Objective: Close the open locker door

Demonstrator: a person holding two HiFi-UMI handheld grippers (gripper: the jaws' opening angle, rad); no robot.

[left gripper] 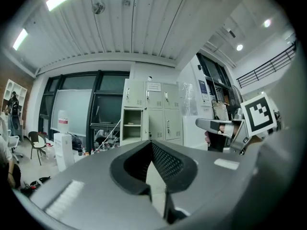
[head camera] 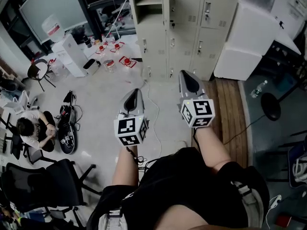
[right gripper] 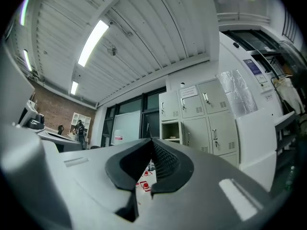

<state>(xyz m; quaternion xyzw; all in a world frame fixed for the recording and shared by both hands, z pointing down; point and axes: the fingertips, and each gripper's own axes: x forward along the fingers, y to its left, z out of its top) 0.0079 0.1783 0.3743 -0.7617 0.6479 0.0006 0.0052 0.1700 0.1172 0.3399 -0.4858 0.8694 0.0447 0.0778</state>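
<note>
The grey locker bank [head camera: 184, 25] stands a few steps ahead across the floor. One upper-left compartment [head camera: 147, 3] is open and shows a shelf; its door [head camera: 165, 5] swings out at its right side. Both grippers hang in the air well short of it. My left gripper [head camera: 134, 91] has its tips together and holds nothing. My right gripper [head camera: 185, 74] is also shut and empty. The left gripper view shows the open compartment [left gripper: 133, 124] beyond my left gripper [left gripper: 151, 143], with the right gripper [left gripper: 216, 126] alongside. The right gripper view has the compartment [right gripper: 171, 131] above my right gripper [right gripper: 151, 140].
Large white boxes [head camera: 247, 37] stand right of the lockers beside a wooden platform [head camera: 230, 109]. A water dispenser [head camera: 72, 54] and red-lidded containers [head camera: 115, 49] sit at the left. A cable [head camera: 153, 104] trails over the floor. A seated person [head camera: 33, 126] and an office chair [head camera: 43, 181] are at the near left.
</note>
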